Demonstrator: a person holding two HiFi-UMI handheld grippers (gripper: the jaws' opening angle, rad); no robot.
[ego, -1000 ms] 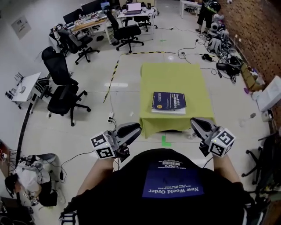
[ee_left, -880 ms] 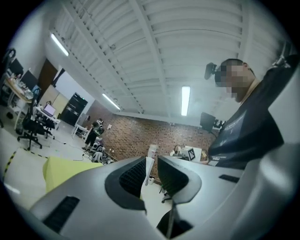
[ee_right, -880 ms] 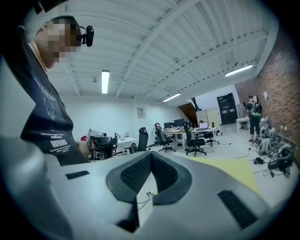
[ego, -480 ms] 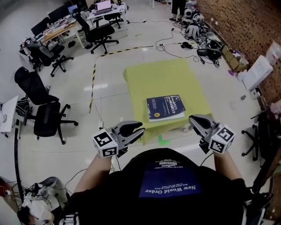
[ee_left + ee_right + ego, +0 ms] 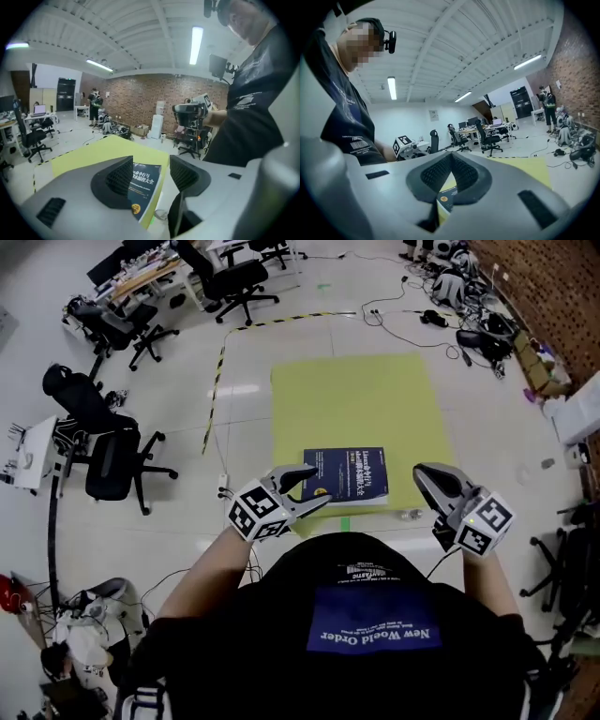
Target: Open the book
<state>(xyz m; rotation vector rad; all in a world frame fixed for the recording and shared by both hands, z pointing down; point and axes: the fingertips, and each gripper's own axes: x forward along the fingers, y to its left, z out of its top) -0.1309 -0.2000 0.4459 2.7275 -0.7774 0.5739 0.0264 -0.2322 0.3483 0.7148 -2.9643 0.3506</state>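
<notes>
A dark blue book (image 5: 347,474) lies closed, cover up, at the near edge of a yellow-green table (image 5: 352,404). My left gripper (image 5: 319,487) hangs just off the book's near left corner; its jaws are opening and nothing is between them. In the left gripper view the book (image 5: 143,187) shows beyond the gap of the left gripper (image 5: 150,173). My right gripper (image 5: 424,474) hovers off the table's near right corner, apart from the book, fingertips together. The right gripper view shows the right gripper (image 5: 450,158) shut, with a corner of the book (image 5: 445,201) below it.
Black office chairs (image 5: 103,451) and desks stand to the left and far left. Yellow-black tape (image 5: 220,381) runs along the floor left of the table. Cables and bags lie by the brick wall at far right. A small clear object (image 5: 408,515) lies on the floor under the table's near edge.
The person has stepped up to the table. My left gripper swung forward and right to the book's near left corner and its jaws came apart. The right gripper came forward, still shut.
</notes>
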